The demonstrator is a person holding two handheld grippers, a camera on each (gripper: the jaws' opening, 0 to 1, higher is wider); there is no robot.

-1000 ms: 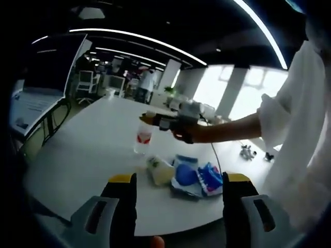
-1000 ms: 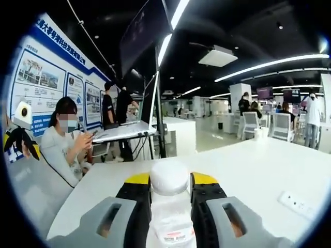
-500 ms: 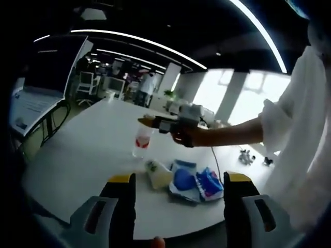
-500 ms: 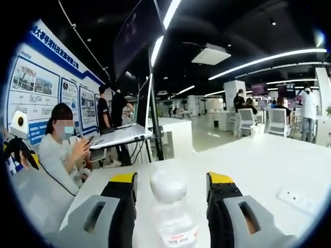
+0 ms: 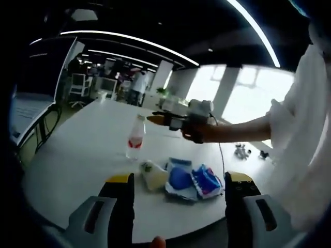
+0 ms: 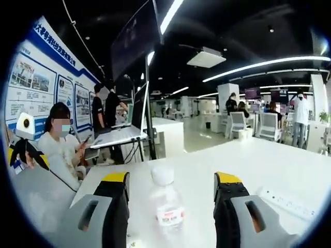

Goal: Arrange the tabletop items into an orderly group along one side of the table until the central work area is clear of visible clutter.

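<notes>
Released now, the bottle [image 6: 166,209] stands free between the spread right gripper [image 6: 172,186] jaws.
Left gripper [image 5: 177,183] gapes open at lower centre, snack packets [image 5: 191,182] beyond.

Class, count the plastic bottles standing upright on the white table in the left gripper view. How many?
1: the bottle stands left of the right gripper, beyond the packets; none other visible.

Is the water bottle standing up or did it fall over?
Standing up. The water bottle sits upright on the white table, white cap on top, free between the open jaws of the right gripper.
</notes>
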